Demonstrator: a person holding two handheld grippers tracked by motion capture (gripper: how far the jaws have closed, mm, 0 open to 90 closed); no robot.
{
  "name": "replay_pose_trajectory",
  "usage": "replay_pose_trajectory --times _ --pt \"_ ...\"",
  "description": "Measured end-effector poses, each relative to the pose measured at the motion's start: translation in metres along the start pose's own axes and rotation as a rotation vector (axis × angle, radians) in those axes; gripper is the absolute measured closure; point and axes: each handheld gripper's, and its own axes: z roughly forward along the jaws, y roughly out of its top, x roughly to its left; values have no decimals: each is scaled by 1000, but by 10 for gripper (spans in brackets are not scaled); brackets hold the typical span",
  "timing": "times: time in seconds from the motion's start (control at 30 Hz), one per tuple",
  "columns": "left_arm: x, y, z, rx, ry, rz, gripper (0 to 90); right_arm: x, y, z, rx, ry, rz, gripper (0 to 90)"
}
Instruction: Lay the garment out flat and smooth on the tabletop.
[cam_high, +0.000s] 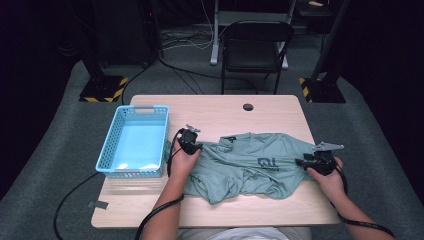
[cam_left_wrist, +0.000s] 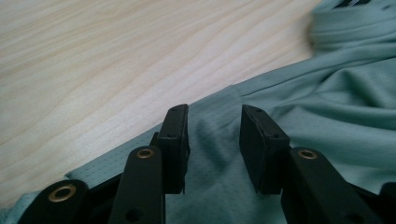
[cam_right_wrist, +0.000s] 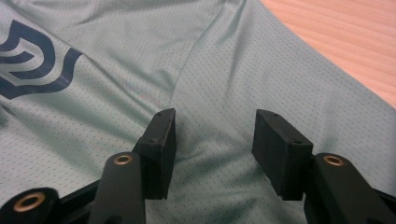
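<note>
Right gripper view: both tools gape over the green shirt, its navy logo seemingly wordless

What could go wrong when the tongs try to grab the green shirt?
The left tongs and right tongs both stand open over the shirt, so nothing is gripped yet. The cloth is thin and bunched, so they might pinch several layers or slip off. Its front edge lies near the table edge and could slide off.

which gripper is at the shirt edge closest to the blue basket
The left gripper: it sits over the green shirt at the end beside the blue basket, while the right gripper is at the far end.
</note>
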Motion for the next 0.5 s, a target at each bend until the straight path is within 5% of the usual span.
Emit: replay_pose_trajectory --times 0.23,0.5 --pt "8 -5 -2 -15 24 -80 621 -14 -3 -5 6 -43 39 500" --pt "7 -26 -28 56 103 -65 621 -5 -7 -14 46 -33 27 500"
